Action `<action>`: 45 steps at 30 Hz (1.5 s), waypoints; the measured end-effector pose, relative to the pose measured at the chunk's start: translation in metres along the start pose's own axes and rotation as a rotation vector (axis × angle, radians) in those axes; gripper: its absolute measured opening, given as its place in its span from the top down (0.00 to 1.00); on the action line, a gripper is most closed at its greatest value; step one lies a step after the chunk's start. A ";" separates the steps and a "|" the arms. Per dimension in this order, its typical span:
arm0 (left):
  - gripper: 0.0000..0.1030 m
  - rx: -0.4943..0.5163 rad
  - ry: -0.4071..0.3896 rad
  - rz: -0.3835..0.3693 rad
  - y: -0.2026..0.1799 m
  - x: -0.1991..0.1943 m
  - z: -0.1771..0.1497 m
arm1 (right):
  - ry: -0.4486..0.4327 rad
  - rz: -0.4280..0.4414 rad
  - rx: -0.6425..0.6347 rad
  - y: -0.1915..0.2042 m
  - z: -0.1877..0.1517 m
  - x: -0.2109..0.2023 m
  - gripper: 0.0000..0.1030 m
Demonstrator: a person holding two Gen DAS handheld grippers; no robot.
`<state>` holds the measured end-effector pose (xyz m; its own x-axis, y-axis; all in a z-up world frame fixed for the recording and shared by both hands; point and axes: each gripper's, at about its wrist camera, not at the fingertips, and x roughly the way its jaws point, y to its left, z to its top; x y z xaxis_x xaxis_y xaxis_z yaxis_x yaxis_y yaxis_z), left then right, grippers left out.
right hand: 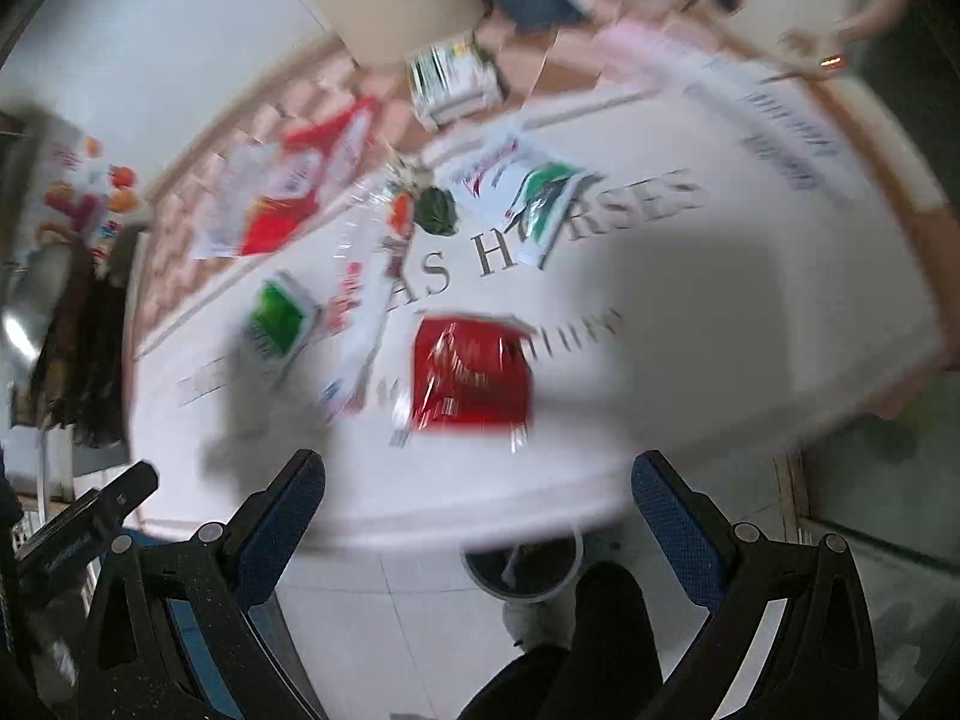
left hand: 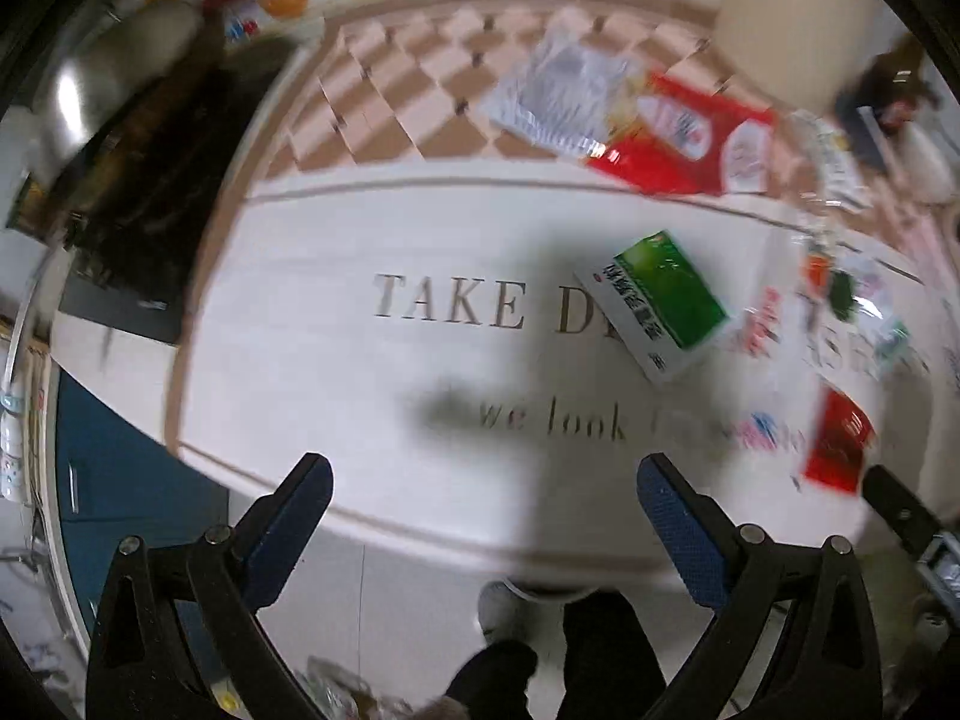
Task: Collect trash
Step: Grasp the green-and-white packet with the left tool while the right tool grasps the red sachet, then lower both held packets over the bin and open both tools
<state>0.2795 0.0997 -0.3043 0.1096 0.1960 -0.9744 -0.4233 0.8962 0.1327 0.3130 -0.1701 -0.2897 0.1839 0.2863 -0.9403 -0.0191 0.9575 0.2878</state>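
Wrappers strewn over a white lettered tablecloth (left hand: pixel 360 396)

Left gripper (left hand: pixel 483 489) and right gripper (right hand: pixel 477 483) both gape wide, empty, above the table's near edge; red wrapper (right hand: pixel 471 375) and green box (left hand: pixel 666 297) lie on the cloth, pale tiled floor (right hand: pixel 384 606) below

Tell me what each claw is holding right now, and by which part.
Nothing. The left claw and right claw are both open and empty above the table; the red wrapper lies ungrasped.
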 end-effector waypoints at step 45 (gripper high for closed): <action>1.00 0.145 -0.239 -0.215 0.035 -0.077 -0.115 | -0.361 -0.033 -0.114 -0.002 -0.142 -0.088 0.85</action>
<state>0.1525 0.0703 -0.2454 0.3969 0.0689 -0.9153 -0.2377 0.9709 -0.0300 0.1577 -0.1918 -0.2333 0.5202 0.2444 -0.8183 -0.1131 0.9694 0.2177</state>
